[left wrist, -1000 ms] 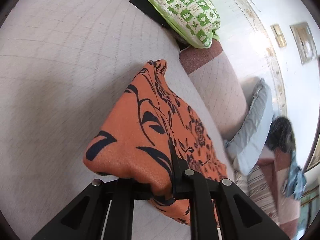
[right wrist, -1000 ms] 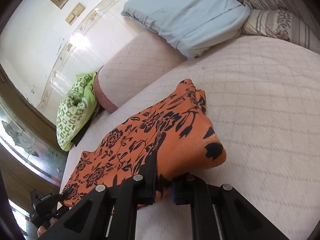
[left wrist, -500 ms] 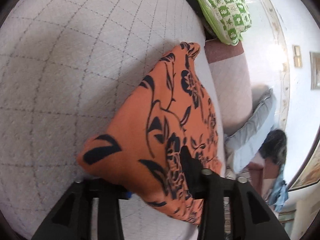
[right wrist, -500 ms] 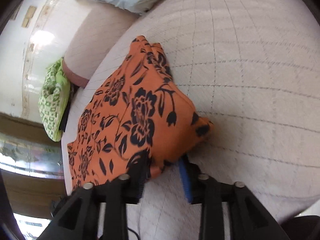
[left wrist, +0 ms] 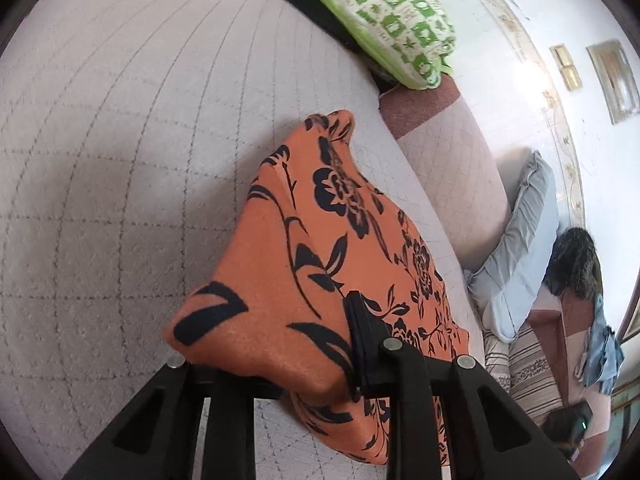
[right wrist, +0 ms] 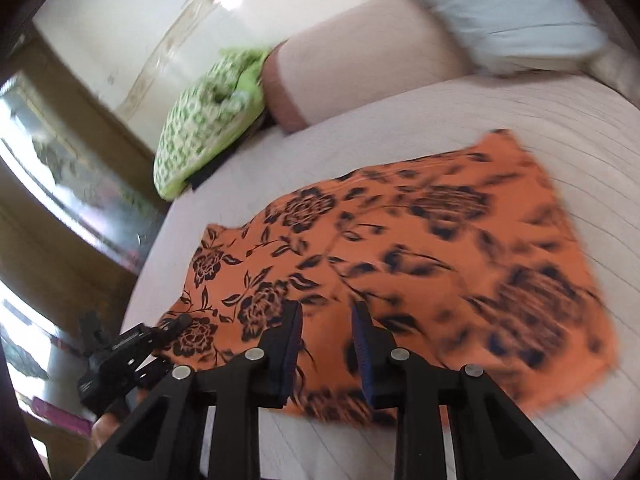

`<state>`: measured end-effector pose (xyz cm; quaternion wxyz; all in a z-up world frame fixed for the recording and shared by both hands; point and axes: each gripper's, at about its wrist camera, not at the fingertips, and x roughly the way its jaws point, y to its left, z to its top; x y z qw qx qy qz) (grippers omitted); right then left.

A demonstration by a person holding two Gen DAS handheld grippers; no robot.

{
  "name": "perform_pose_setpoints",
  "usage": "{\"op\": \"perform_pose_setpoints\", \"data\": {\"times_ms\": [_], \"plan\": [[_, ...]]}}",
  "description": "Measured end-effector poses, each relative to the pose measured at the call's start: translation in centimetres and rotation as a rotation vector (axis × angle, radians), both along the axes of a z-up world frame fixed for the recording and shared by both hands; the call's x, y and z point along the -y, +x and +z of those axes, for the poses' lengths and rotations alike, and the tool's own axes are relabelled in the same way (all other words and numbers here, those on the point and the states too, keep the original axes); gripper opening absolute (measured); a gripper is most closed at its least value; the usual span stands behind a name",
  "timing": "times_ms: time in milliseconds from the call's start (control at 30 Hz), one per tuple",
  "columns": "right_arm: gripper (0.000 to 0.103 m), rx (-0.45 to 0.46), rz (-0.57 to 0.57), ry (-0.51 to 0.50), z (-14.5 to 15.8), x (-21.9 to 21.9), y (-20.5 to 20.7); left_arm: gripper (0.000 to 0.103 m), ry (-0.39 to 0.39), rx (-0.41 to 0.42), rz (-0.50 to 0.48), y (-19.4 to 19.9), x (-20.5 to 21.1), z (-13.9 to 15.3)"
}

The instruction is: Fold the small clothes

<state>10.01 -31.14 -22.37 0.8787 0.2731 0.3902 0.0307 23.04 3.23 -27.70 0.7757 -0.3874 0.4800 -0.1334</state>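
Observation:
An orange garment with black flowers lies spread on the quilted bed. In the right wrist view my right gripper is open and empty just above the garment's near edge, and the picture is blurred by motion. My left gripper is shut on a corner of the garment and holds it lifted, so the cloth drapes over the left finger. The left gripper also shows in the right wrist view at the garment's left corner.
A green-and-white patterned pillow lies at the bed's head beside a pink bolster. A grey pillow and striped bedding lie further along. A wall is behind. Bare quilt spreads to the left.
My right gripper has let go of the garment and pulled back, and its side of the cloth now lies flat on the bed. My left gripper still holds its corner.

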Motion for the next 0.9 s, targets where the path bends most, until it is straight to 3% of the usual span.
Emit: {"op": "perform_pose_setpoints", "data": {"times_ms": [33,100,167,233,300,333,367,467,633,800,900], "plan": [[0.024,-0.013,0.017,-0.012,-0.5,-0.9,1.6,0.027,-0.006,-0.015,0.001,0.2,-0.1,-0.3],[0.023,-0.029,0.026,-0.027,-1.4,-2.0,3.6,0.050,-0.028,-0.053,0.010,0.7,0.2,-1.1],[0.023,-0.035,0.010,-0.030,-2.1,-2.5,5.1,0.049,-0.042,-0.050,0.018,0.8,0.2,-1.6],[0.023,-0.038,0.001,-0.027,-2.9,-2.7,6.3,0.048,0.001,-0.021,-0.014,1.0,0.8,-1.1],[0.021,-0.097,0.013,-0.020,-5.2,-2.9,8.0,0.027,0.072,-0.005,-0.028,1.2,1.3,-0.9],[0.016,-0.142,0.009,-0.021,-7.3,-2.8,8.6,0.027,0.090,-0.005,-0.025,1.2,1.4,-0.9],[0.014,-0.102,-0.003,-0.007,-7.6,-2.5,8.4,0.024,0.086,-0.005,-0.017,1.2,1.3,-0.9],[0.013,-0.113,0.004,0.018,-7.1,-2.0,8.2,0.019,0.118,0.038,-0.026,0.8,1.7,-0.1],[0.017,-0.123,-0.001,0.104,-5.2,-0.3,5.7,0.018,0.229,0.203,-0.085,-0.6,3.4,3.5],[0.017,-0.082,-0.107,0.056,-2.3,3.4,1.3,0.016,0.308,0.279,-0.155,-2.2,6.1,6.8],[0.017,-0.041,-0.166,0.104,-1.0,6.9,-2.3,0.016,0.353,0.324,-0.221,-3.3,8.8,9.0]]}}
